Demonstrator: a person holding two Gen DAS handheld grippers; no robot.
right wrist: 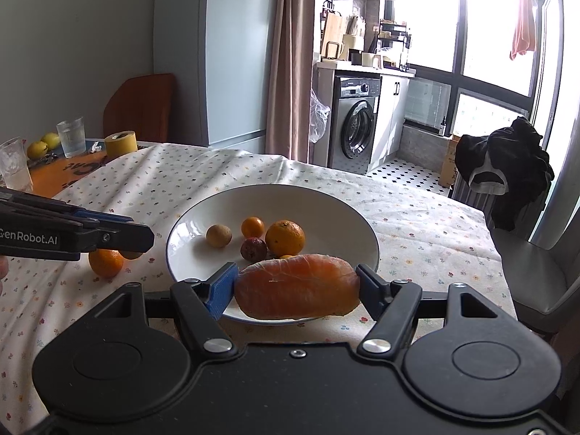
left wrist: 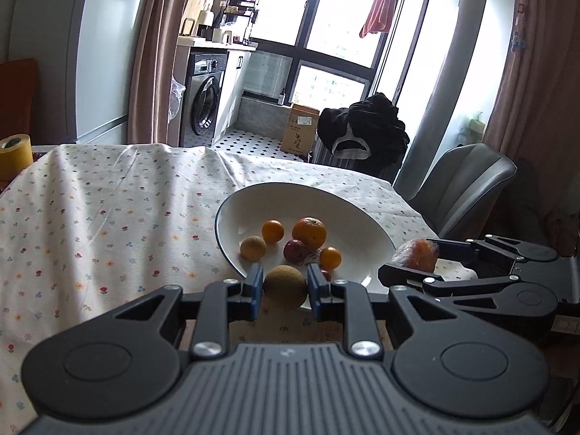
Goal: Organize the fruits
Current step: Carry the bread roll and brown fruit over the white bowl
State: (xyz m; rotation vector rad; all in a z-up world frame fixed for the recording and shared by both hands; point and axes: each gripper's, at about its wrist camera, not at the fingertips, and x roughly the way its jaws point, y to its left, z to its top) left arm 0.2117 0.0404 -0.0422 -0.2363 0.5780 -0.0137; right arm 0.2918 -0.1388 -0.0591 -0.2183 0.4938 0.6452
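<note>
I had the left gripper (left wrist: pixel 284 290) clamped on a brown kiwi (left wrist: pixel 285 287) and the right gripper (right wrist: pixel 295 284) on a wrapped orange piece (right wrist: pixel 297 286), both at the near rim of the plate (right wrist: pixel 326 203); beyond lay the gathered fruit. Next, I judged: carry forward, release gently.

White plate (right wrist: pixel 355 217) holds small fruits; brown kiwi (left wrist: pixel 285 286) and wrapped orange piece (right wrist: pixel 297 286) gripper-held.

Around your work, a lived-in kitchen corner.
You see a washing machine (right wrist: pixel 357 128) by the window, 2 glasses (right wrist: pixel 71 136) near yellow tape (right wrist: pixel 120 143), dark clothes (left wrist: pixel 366 132) beyond the surface.
</note>
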